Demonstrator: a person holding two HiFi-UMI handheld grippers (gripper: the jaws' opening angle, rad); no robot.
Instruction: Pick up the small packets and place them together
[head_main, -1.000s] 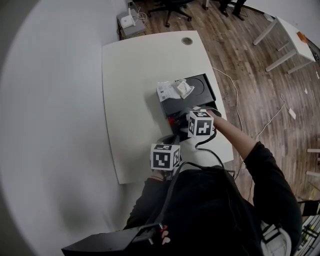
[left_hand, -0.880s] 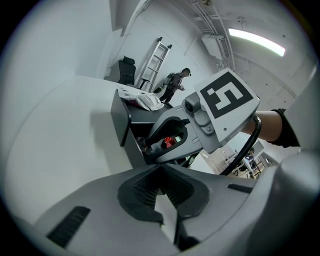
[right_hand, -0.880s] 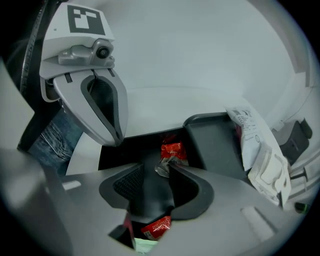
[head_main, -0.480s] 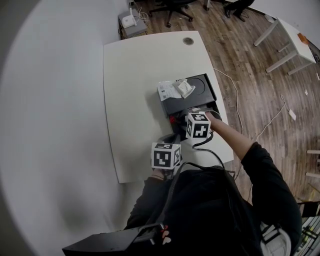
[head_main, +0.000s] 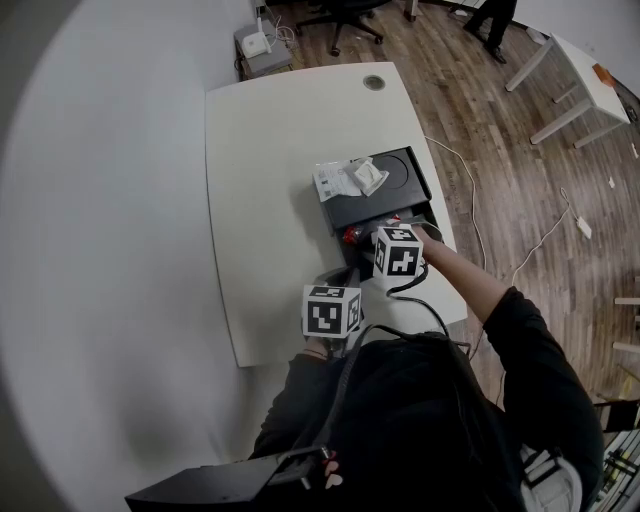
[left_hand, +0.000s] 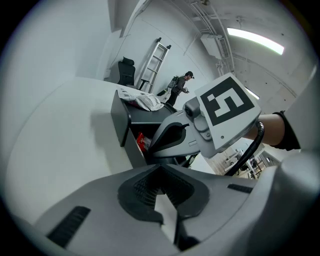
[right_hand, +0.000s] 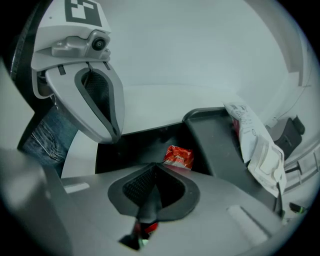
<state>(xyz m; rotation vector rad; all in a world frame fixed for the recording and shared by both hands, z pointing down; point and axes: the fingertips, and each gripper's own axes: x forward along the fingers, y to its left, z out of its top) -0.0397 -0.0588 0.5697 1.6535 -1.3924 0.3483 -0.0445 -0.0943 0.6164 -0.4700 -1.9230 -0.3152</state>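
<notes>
A black box sits on the white table with its drawer pulled out. My right gripper reaches steeply down into the drawer. Its jaws have just been closing and are now shut on a red packet, which shows as a red sliver in the seam. A second red packet lies on the drawer floor just beyond the right gripper. White packets lie on the box lid. My left gripper hovers in front of the drawer, fingertips together, with a pale wedge in its seam.
The left gripper view shows the right gripper's fingers close ahead, over the red packet. The table's near edge lies just under the left hand. An office chair and a second table stand on the wooden floor.
Both hands stay put. A little more red shows at the drawer beside the right gripper. The person at the far end of the room has walked to the right.
</notes>
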